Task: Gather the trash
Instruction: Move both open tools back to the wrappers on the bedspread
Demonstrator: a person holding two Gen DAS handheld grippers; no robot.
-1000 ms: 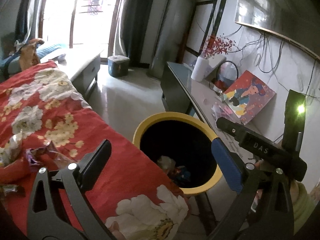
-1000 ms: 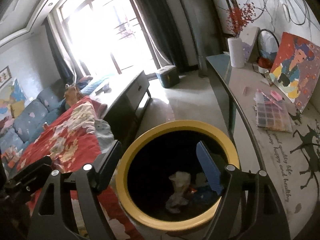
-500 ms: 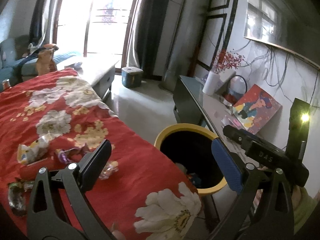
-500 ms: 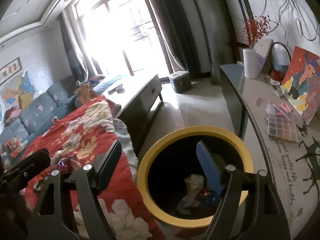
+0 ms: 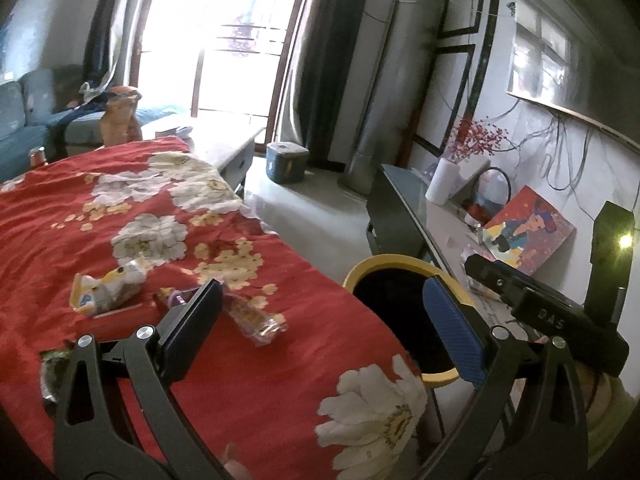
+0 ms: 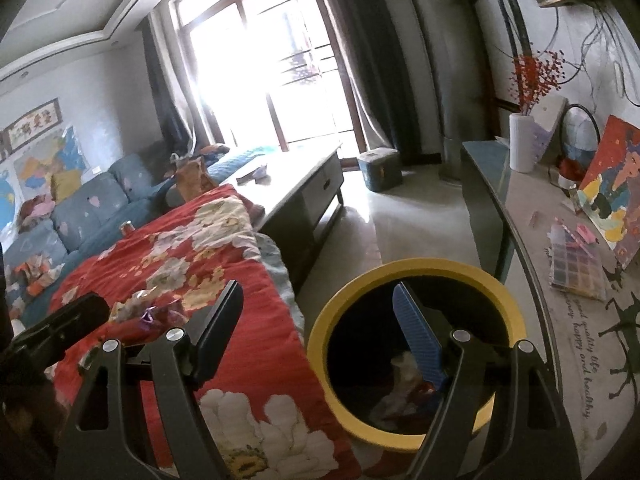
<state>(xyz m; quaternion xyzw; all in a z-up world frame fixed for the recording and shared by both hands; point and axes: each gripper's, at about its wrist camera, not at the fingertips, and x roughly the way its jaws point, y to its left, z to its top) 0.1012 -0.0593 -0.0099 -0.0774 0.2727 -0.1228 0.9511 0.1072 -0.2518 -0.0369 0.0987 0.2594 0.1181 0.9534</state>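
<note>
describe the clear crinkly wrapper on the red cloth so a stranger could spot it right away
Start at the red floral cloth, on the side nearest the yellow-rimmed bin. Among the litter there, the clear wrapper lies flat at the right end, closest to the bin. Unlike the white and yellow wrapper further left, it is see-through, long, and shows brownish print.

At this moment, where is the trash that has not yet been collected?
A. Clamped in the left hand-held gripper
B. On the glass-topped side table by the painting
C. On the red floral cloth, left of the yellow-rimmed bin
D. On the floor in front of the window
C: several wrappers lie loose on the red floral cloth, left of the yellow-rimmed bin; the left hand-held gripper stands open with nothing in it.
</note>
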